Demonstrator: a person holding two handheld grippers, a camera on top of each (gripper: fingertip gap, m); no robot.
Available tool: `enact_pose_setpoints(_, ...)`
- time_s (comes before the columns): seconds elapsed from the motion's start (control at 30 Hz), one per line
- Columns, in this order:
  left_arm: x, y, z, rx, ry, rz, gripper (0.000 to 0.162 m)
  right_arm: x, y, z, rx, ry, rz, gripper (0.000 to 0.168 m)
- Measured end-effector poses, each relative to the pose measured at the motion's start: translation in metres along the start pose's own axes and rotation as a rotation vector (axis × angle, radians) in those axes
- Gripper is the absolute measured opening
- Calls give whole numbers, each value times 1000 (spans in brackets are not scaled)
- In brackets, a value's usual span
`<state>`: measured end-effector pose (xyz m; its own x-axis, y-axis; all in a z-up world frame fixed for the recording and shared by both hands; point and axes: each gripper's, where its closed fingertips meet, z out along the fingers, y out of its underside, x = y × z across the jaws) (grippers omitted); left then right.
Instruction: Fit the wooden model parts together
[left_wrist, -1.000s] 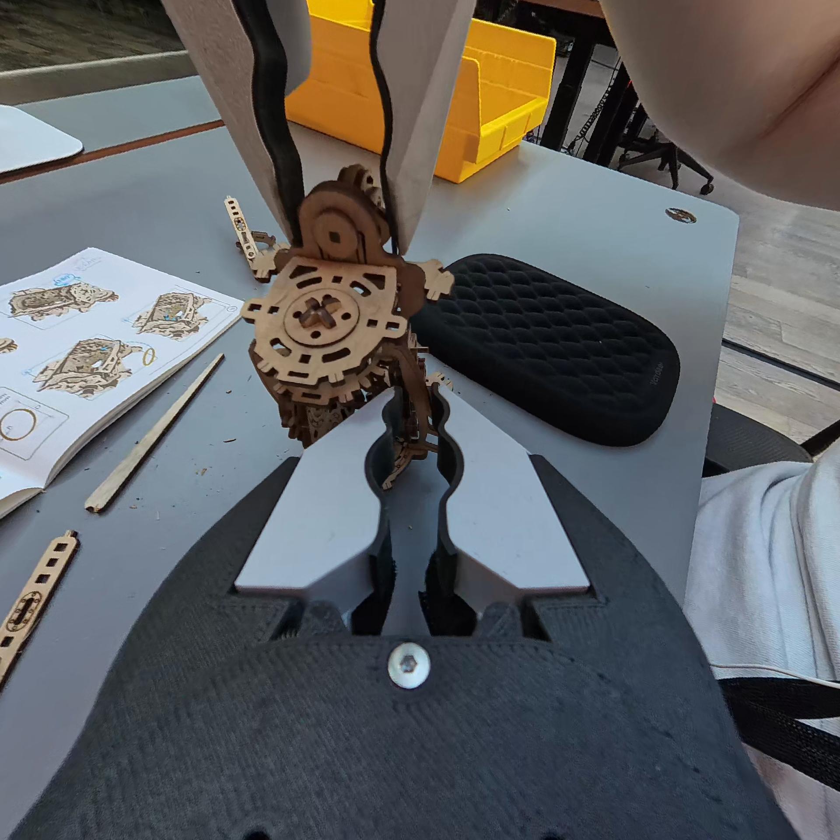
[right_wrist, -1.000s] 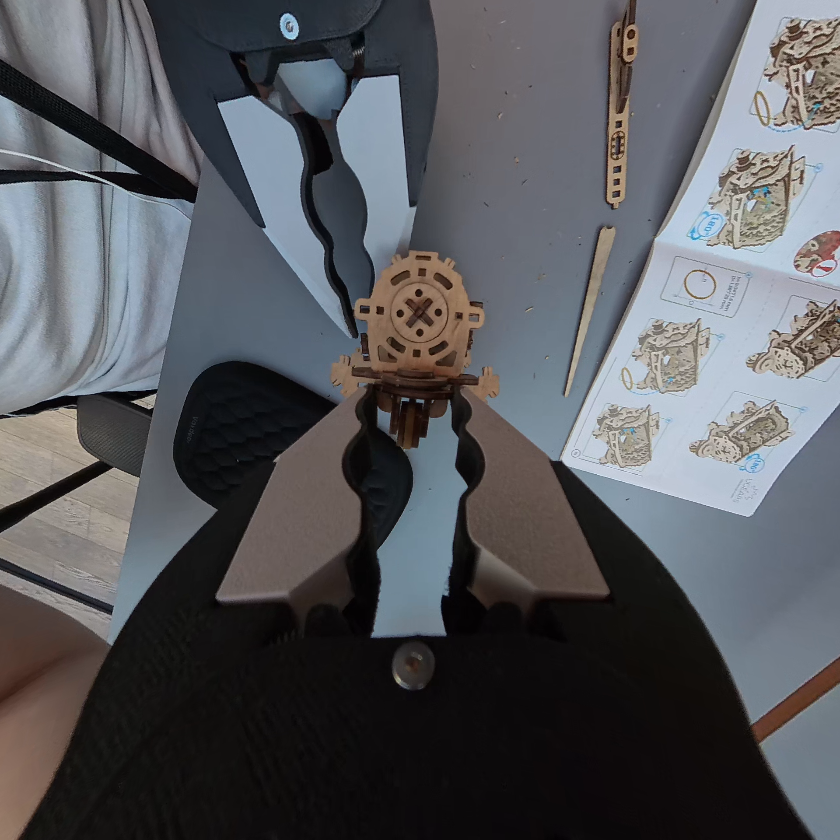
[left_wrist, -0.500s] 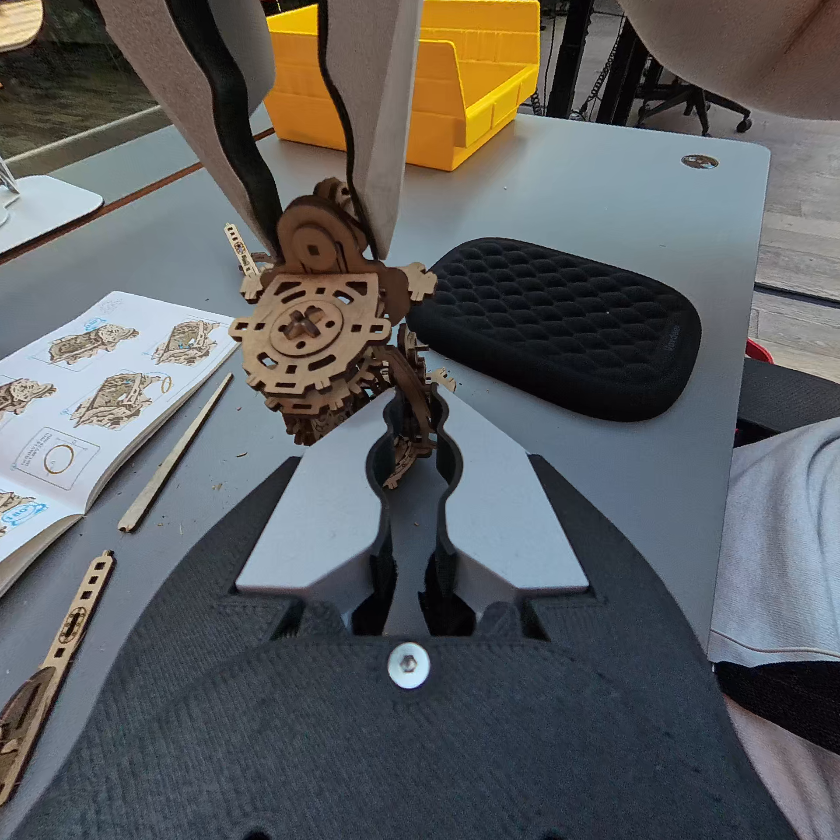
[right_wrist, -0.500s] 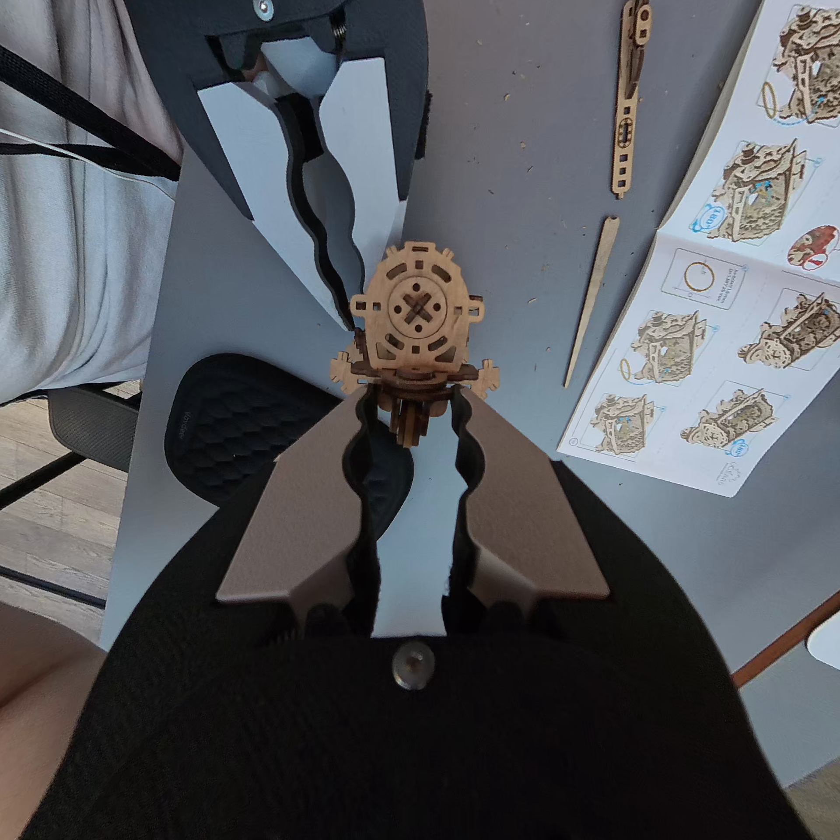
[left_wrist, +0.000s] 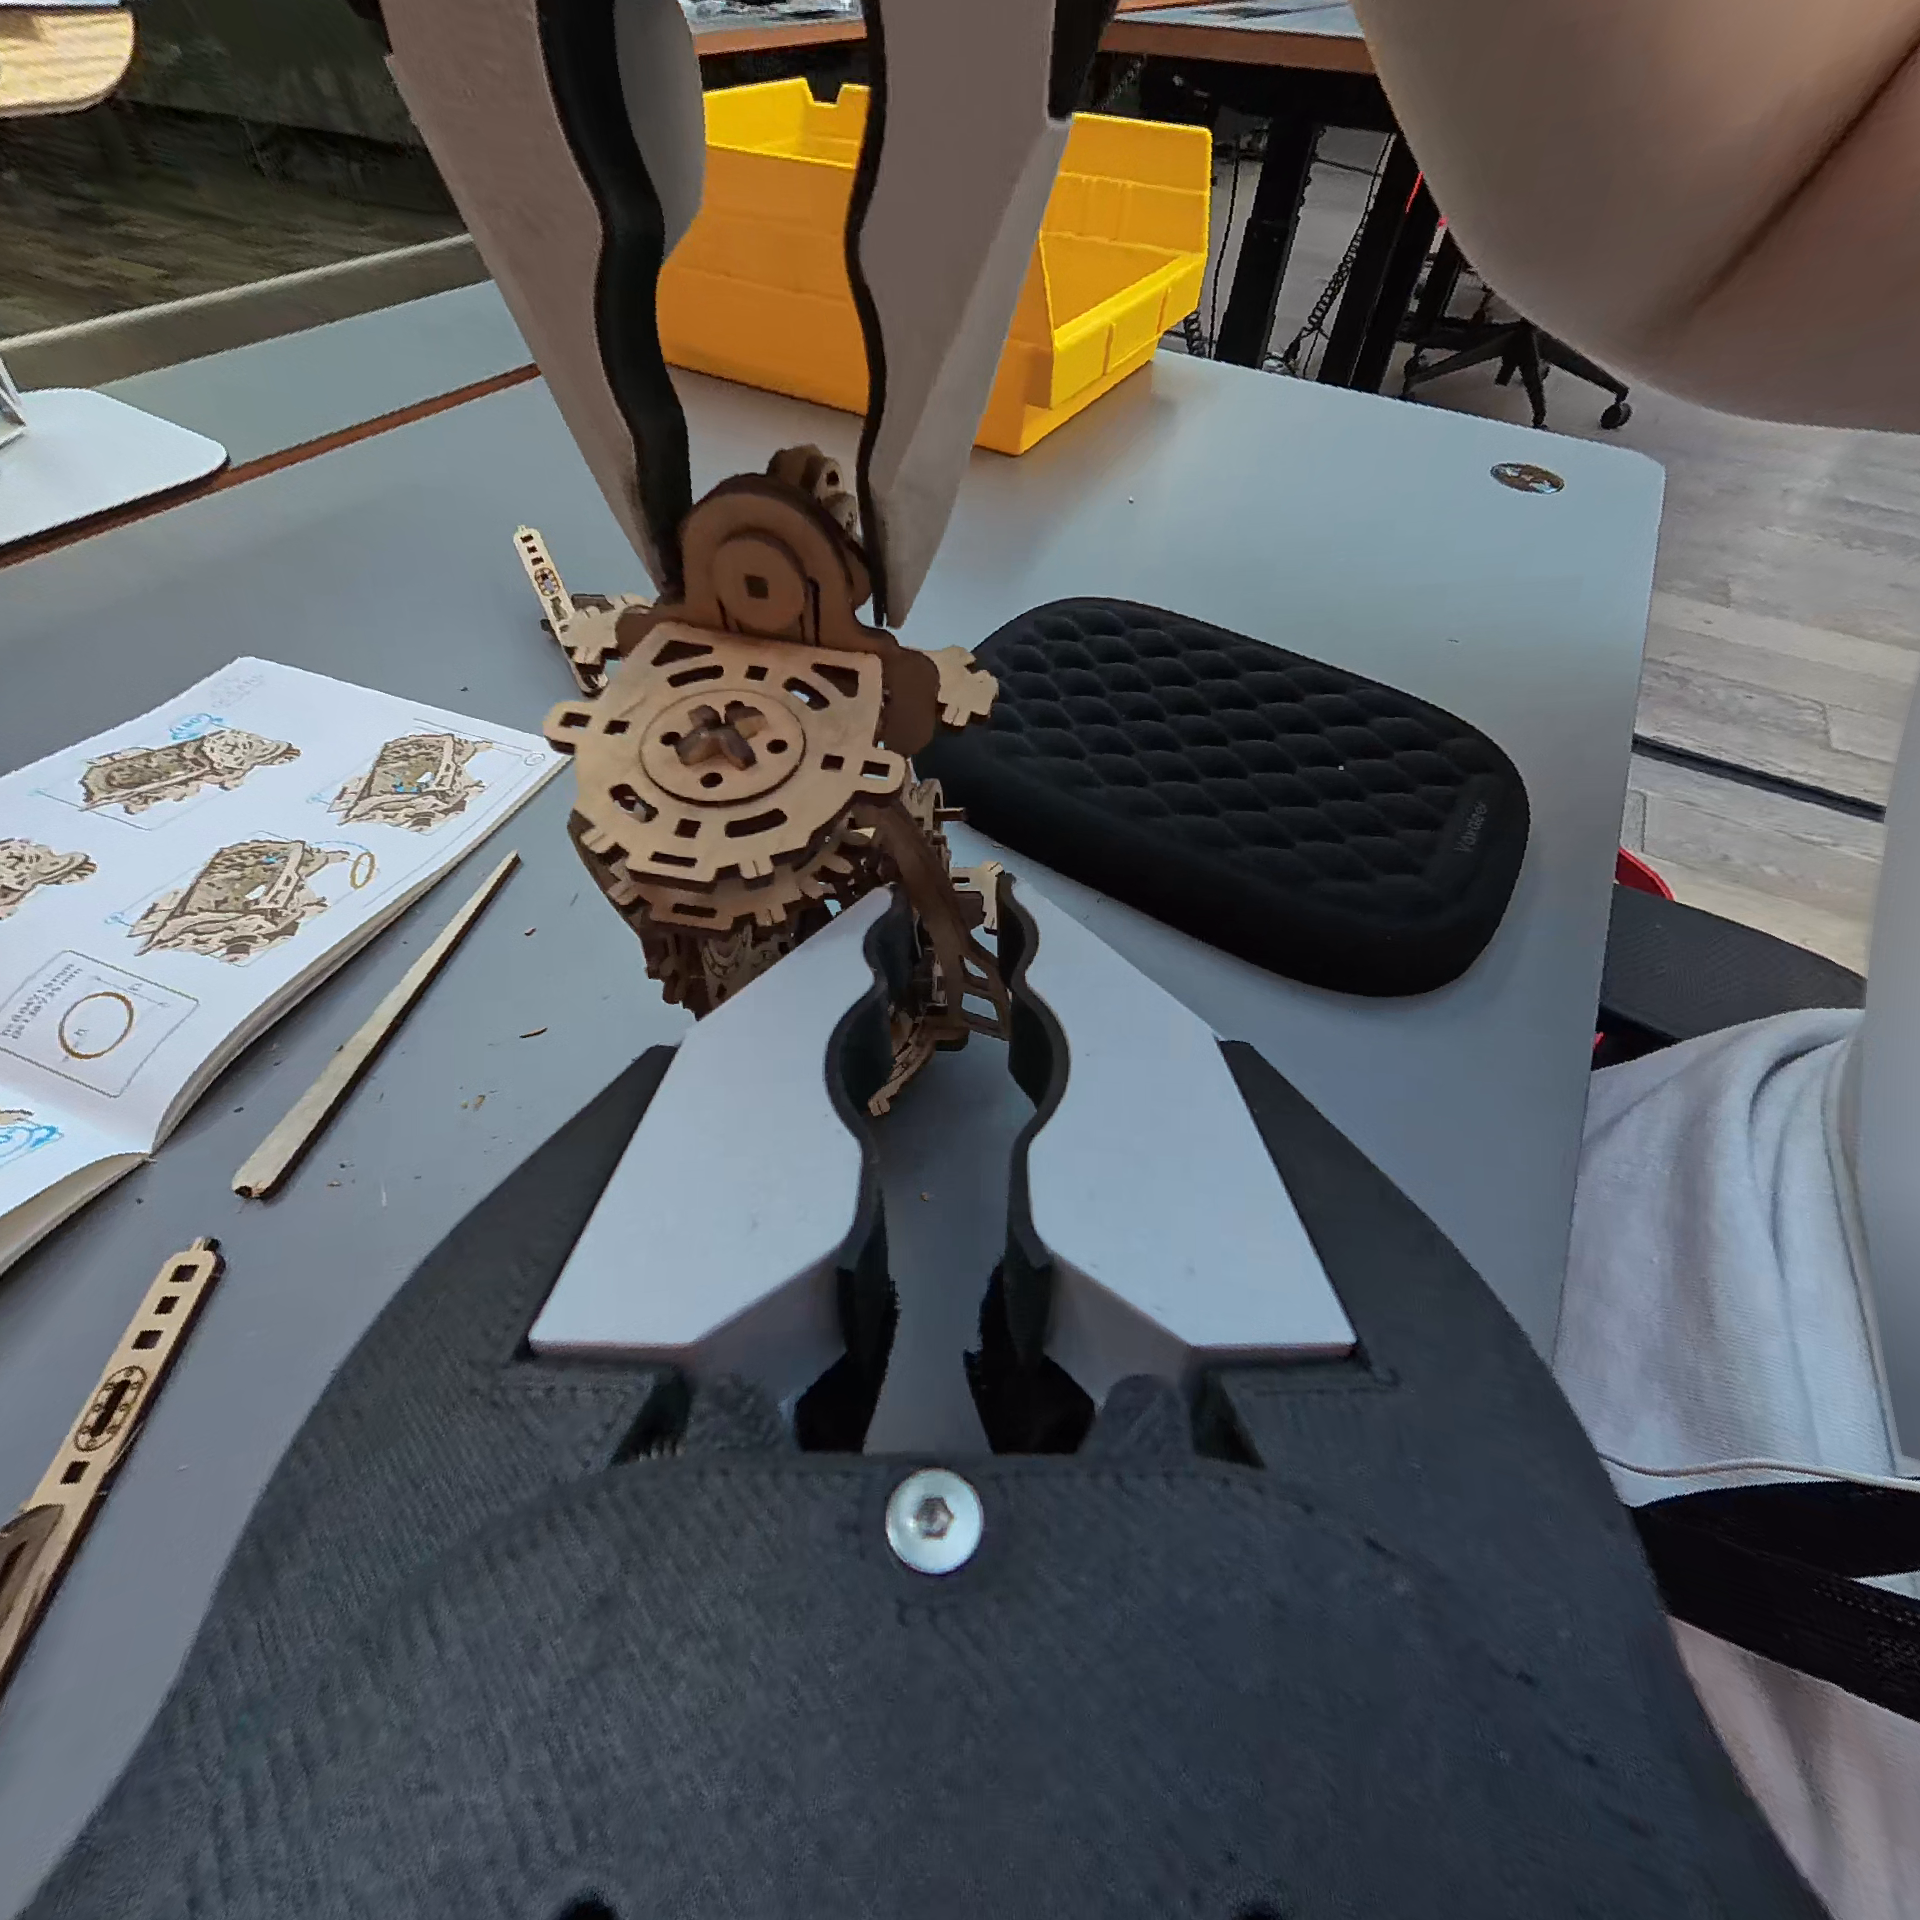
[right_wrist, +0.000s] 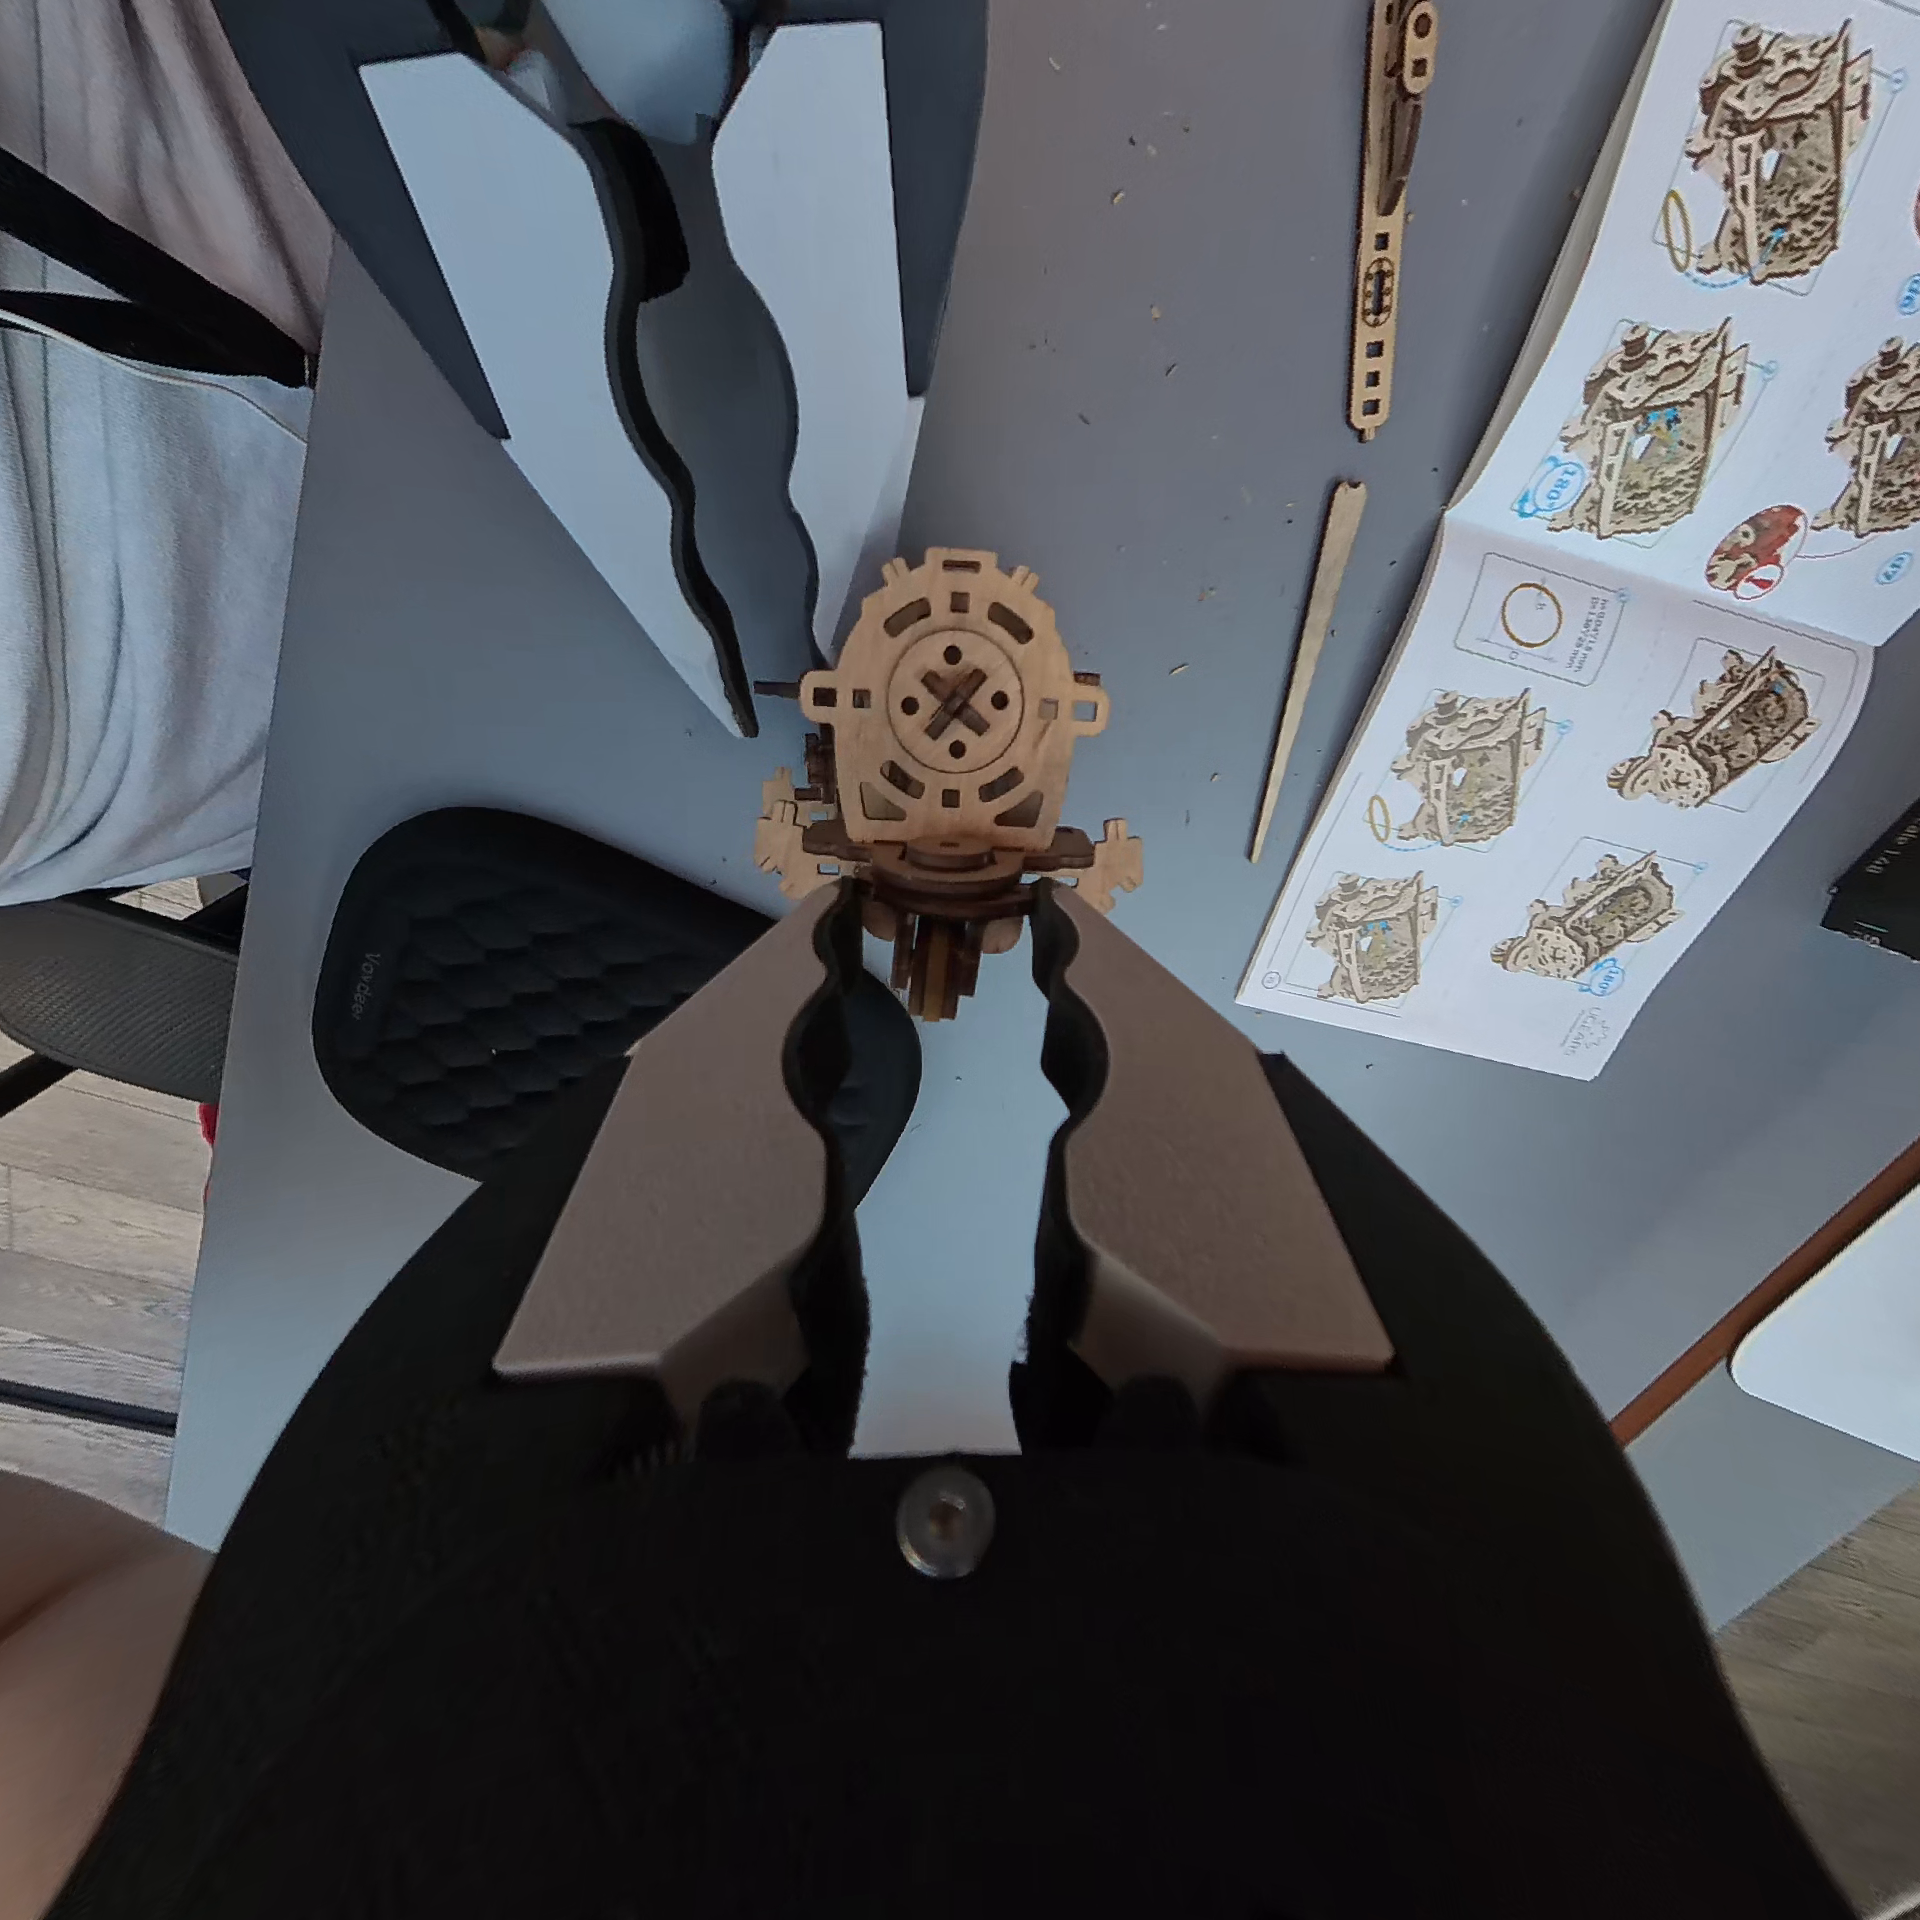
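A wooden model, a stack of gear-like plates with a cross-shaped hub, hangs above the grey table between both grippers. My left gripper is shut on a curved wooden arm at the model's lower side. My right gripper comes down from above and is shut on the round part at the model's top. In the right wrist view the model faces the camera, my right gripper clamps its near end, and the left gripper meets it from the far left.
A black padded rest lies right of the model. A yellow bin stands at the back. An open instruction booklet, a wooden stick and a slotted wooden strip lie at the left. A person's arm is at upper right. Tip to tip, the grippers are about 6 cm apart. The right tips stand about 12 cm off the wooden stick. It is also in sight in the right wrist view.
Both grippers keep their hold on the model. The held model has shifted and tilted slightly over the table.
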<state>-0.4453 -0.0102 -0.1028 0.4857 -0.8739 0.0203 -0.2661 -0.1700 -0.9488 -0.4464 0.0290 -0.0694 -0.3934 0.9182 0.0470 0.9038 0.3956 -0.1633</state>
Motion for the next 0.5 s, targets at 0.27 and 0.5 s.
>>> enact_pose_setpoints(0.27, -2, 0, 2, -2, -40, 47, 8, 0, 1, 0, -5, 6, -7, 32)
enact_pose_setpoints(0.5, 0, 1, 3, -8, -40, 64, 8, -1, 2, 0, -18, 15, -22, 32)
